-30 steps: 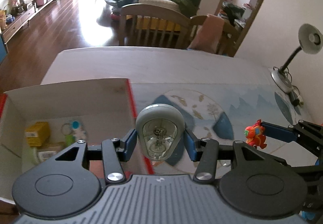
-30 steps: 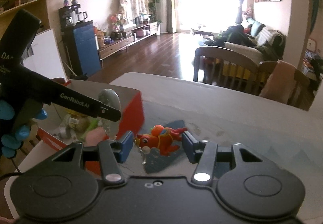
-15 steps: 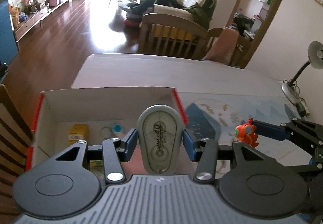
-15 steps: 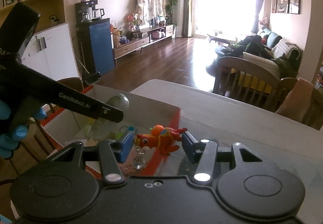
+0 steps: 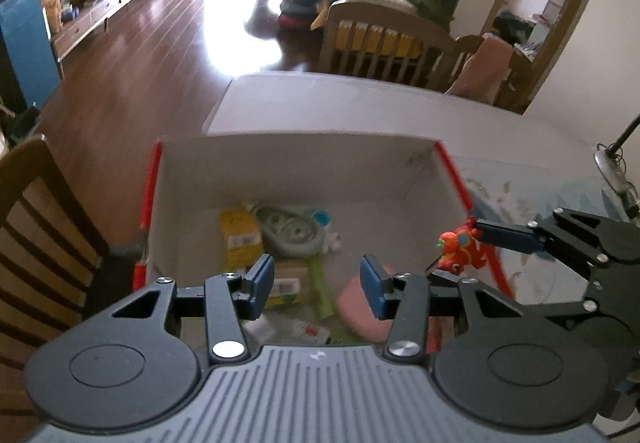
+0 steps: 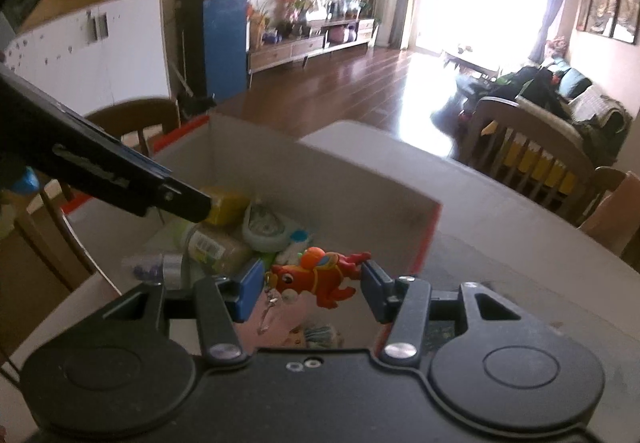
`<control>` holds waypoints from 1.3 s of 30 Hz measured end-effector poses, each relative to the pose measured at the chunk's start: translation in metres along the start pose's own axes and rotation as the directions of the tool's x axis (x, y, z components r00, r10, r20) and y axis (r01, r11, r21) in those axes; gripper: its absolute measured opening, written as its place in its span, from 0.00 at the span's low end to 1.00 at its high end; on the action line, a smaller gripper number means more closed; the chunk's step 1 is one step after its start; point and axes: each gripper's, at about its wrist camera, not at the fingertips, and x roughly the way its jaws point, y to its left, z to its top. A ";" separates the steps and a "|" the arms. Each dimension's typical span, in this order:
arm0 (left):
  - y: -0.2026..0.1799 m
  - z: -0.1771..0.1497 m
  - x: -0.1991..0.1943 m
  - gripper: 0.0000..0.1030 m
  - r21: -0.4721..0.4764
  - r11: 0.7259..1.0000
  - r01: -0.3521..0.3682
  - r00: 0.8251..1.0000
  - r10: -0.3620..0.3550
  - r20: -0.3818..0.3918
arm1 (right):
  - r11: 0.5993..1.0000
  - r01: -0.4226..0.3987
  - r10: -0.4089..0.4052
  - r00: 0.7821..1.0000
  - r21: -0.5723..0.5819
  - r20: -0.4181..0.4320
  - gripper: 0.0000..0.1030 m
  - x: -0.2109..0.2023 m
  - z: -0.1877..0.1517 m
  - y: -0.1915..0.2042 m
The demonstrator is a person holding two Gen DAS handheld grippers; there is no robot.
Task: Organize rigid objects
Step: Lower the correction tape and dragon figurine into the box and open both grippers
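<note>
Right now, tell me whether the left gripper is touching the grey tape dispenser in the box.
Apart. The left wrist view shows the left gripper open and empty above the box, with the tape dispenser lying on its floor.

Grey tape dispenser lies in the box; red toy above it.

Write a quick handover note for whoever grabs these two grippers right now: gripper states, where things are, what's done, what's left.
Left gripper: open, empty, over the box.
Right gripper: shut on the red toy keychain, held above the box's right side.
In the box: the grey tape dispenser, lying beside the yellow packet, plus a pink item and other small things.
Done: the tape dispenser is in the box.
Left: release the toy keychain into the box; other loose items are not visible from here.
</note>
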 end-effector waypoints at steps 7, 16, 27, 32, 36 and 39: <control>0.011 -0.016 0.011 0.46 -0.022 1.000 0.004 0.999 -0.005 -0.039 | 1.000 -0.002 0.001 0.997 -0.017 -0.083 0.51 0.026 -0.004 0.013; 0.010 -0.023 0.020 0.46 0.018 1.000 -0.007 0.999 0.008 -0.032 | 1.000 -0.020 0.021 0.991 0.010 -0.132 0.60 0.030 -0.011 0.011; 0.004 -0.029 0.009 0.53 0.022 0.999 -0.034 0.999 0.034 0.014 | 0.995 -0.055 0.061 0.996 0.084 -0.071 0.68 0.001 -0.005 0.003; 0.002 -0.031 -0.006 0.54 0.009 0.999 -0.038 0.998 0.037 0.045 | 0.992 -0.074 0.076 0.997 0.099 -0.017 0.73 -0.023 -0.002 0.004; 0.002 -0.035 -0.019 0.64 0.006 0.999 -0.040 0.996 0.039 0.079 | 0.989 -0.090 0.087 0.996 0.117 0.025 0.78 -0.042 0.000 0.004; 0.000 -0.037 -0.029 0.65 0.015 0.999 -0.045 0.994 0.043 0.100 | 0.986 -0.108 0.101 0.993 0.130 0.059 0.78 -0.055 0.001 0.004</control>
